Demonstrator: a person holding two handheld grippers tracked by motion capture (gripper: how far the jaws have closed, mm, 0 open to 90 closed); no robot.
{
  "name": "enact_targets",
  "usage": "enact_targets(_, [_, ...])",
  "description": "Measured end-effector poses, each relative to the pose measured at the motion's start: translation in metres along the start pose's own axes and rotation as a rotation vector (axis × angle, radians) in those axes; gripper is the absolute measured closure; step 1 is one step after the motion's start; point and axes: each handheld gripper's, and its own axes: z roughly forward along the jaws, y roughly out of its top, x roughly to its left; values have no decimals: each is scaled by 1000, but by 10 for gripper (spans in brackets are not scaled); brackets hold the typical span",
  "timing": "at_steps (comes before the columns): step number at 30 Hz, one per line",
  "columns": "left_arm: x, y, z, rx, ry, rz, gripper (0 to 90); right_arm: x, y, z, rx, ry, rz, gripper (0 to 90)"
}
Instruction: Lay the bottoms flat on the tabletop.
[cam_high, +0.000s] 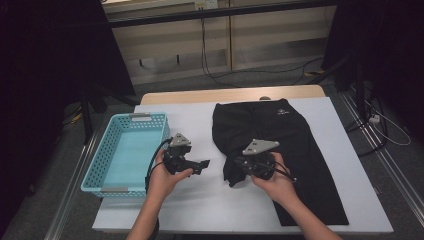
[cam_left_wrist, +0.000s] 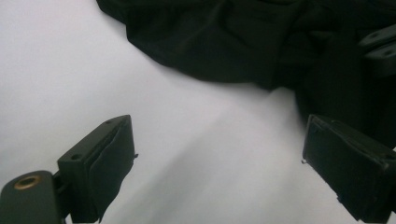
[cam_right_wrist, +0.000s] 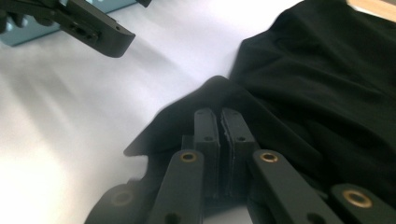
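There was a small pale logo on the black garment (cam_high: 285, 135), too tiny to read. Your right claw (cam_right_wrist: 219, 122) was clamped on its lifted edge mid-bench (cam_high: 200, 200); your left claw (cam_left_wrist: 219, 158) hovered wide open beside the blue basket (cam_high: 127, 150).

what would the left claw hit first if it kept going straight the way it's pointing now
Probably the black garment: the left claw is open over bare white table, with the cloth's edge straight ahead. How high it rides above the table is unclear.
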Motion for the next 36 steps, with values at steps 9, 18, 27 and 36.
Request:
enact_targets(9, [-1, 3, -1, -11, 0, -3, 90, -17, -17, -18, 16, -82, 47, 710])
enact_targets(18, [-1, 1, 0, -8, 1, -1, 90, 15, -2, -3, 11, -22, -90, 528])
enact_targets(27, [0, -1, -2, -6, 9, 2, 89, 13, -11, 28, 96, -50, -89, 729])
enact_targets(36, [-2, 1, -2, -15, 7, 0, 89, -9, -10, -4, 2, -33, -5, 900])
